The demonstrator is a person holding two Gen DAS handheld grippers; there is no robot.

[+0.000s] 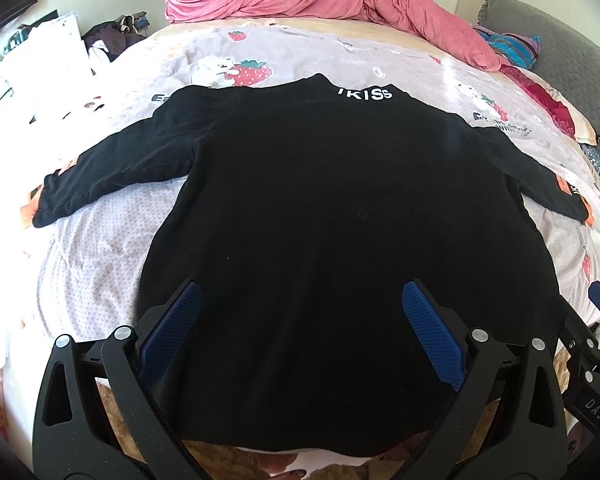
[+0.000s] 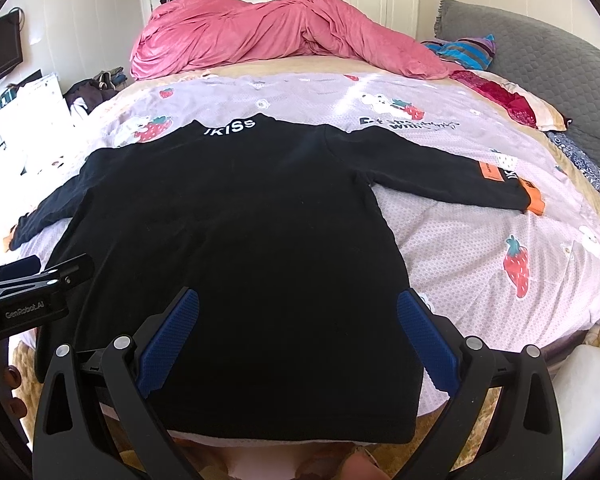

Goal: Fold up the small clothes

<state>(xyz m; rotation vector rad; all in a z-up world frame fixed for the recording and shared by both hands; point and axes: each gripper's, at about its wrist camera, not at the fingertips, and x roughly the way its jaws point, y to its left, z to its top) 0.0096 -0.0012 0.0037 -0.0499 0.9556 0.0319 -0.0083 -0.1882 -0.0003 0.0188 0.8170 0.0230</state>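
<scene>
A small black long-sleeved top [image 1: 320,200] lies flat on the bed, back up, both sleeves spread out, white "IKISS" lettering at the collar [image 1: 364,94]. It also shows in the right wrist view [image 2: 228,232], with orange cuff patches on its right sleeve [image 2: 496,182]. My left gripper [image 1: 300,292] is open, hovering over the hem's left part. My right gripper [image 2: 298,300] is open over the hem's right part. Neither holds anything.
A patterned strawberry bedsheet [image 2: 480,232] covers the bed. A pink duvet [image 2: 268,32] is heaped at the far end. A grey headboard [image 2: 548,60] and pillows stand at right. Clutter and a white cabinet [image 1: 40,64] are at left.
</scene>
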